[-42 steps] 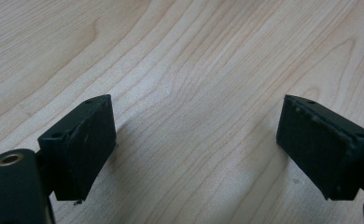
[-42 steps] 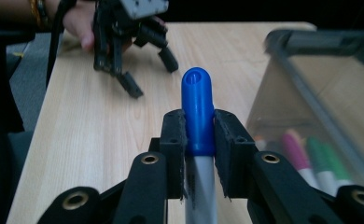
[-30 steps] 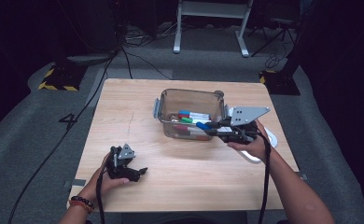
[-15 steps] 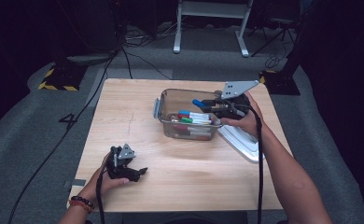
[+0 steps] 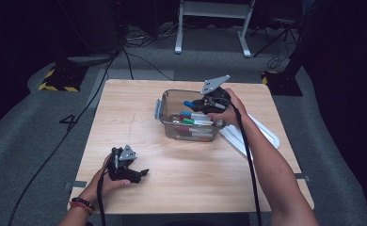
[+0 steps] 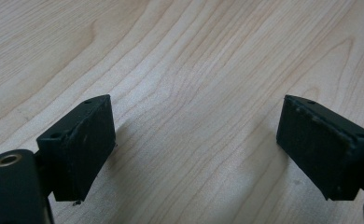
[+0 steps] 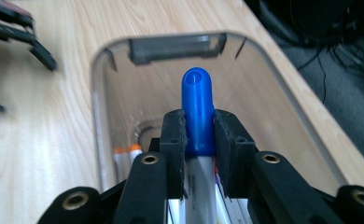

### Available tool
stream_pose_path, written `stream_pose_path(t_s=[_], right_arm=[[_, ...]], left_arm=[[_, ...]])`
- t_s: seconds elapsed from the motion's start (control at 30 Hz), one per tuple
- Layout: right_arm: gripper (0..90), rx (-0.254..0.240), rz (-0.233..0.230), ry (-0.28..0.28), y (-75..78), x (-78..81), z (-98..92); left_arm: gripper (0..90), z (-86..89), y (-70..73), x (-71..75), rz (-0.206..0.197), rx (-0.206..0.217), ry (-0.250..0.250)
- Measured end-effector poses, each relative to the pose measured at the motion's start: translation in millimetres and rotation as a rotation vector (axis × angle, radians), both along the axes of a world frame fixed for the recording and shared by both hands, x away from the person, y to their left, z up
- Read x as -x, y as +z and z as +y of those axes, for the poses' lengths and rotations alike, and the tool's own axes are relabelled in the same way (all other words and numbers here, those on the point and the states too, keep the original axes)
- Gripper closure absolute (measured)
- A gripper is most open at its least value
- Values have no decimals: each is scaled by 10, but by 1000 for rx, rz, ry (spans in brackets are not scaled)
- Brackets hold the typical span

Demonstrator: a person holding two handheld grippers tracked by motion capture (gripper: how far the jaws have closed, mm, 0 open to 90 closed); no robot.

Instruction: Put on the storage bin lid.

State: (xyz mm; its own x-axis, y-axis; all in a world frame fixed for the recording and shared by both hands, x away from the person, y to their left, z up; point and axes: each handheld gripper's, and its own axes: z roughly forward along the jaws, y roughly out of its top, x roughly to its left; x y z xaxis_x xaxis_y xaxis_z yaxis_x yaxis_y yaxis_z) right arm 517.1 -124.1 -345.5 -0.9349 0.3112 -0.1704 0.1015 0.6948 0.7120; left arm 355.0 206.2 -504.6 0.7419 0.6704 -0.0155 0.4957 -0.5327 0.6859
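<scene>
A: Marker status? Right claw (image 7: 199, 135) is clamped on a blue-capped marker with a white barrel (image 7: 198, 105), cap sticking out past the pads. In the high view the same claw (image 5: 205, 104) hangs over the clear rectangular plastic bin (image 5: 162, 113).

B: Agreed, pinched tight on it. Bin floor lies right below and ahead of the claw tip, with more markers (image 5: 195, 123) piled beneath and behind the jaws, near its own end of the bin. White flat lid (image 5: 259, 134) lies on the counter just behind the right forearm.

A: Left claw (image 5: 141, 173)?

B: Jaws apart, nothing between them, just light wooden counter (image 6: 194, 70) under the pads. Parked well away from the bin, resting in the hand.

A: Step looks like dropping the marker into the bin. How to do it clean?

B: My call: tip the cap end down toward the bare floor ahead of the claw, get low inside the walls, line the barrel up with the ones underneath, then let go. Releasing high risks a bounce off the pile or the far wall ahead of the cap.

A: Anything else?

B: Keep the claw body off the bin rim on either side of the jaws, since the left one isn't bracing it, and lift straight out.
</scene>
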Motion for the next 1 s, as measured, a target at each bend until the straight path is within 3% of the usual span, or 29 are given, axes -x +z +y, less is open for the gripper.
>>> stream_pose_path(t_s=[0.27, 0.47, 0.53, 0.57, 0.6, 0.63, 0.8, 0.93, 1.0], right_arm=[[745, 115, 45, 24, -238, -99, 213], [744, 200, 100, 48, -319, -124, 249], [743, 195, 144, 58, -320, -141, 224], [743, 195, 144, 58, -320, -141, 224], [742, 244, 154, 37, -369, -138, 228], [741, 257, 155, 32, -384, -137, 228], [696, 233, 176, 45, -387, -111, 194], [617, 263, 140, 28, -397, -69, 194], [553, 238, 116, 5, -358, -56, 148]], left_arm=[[120, -4, 0, 5, -1, -1, 6], [120, -5, 0, 6, -1, 0, 7], [119, -5, -1, 5, 0, 0, 7], [120, -5, -1, 5, 0, 0, 7], [120, -5, 0, 5, 0, 0, 7], [120, -5, 0, 5, -1, -1, 7], [120, -6, 0, 6, -1, -1, 7], [120, -7, -1, 7, 0, 0, 8], [120, -7, -1, 6, -1, 0, 9]])
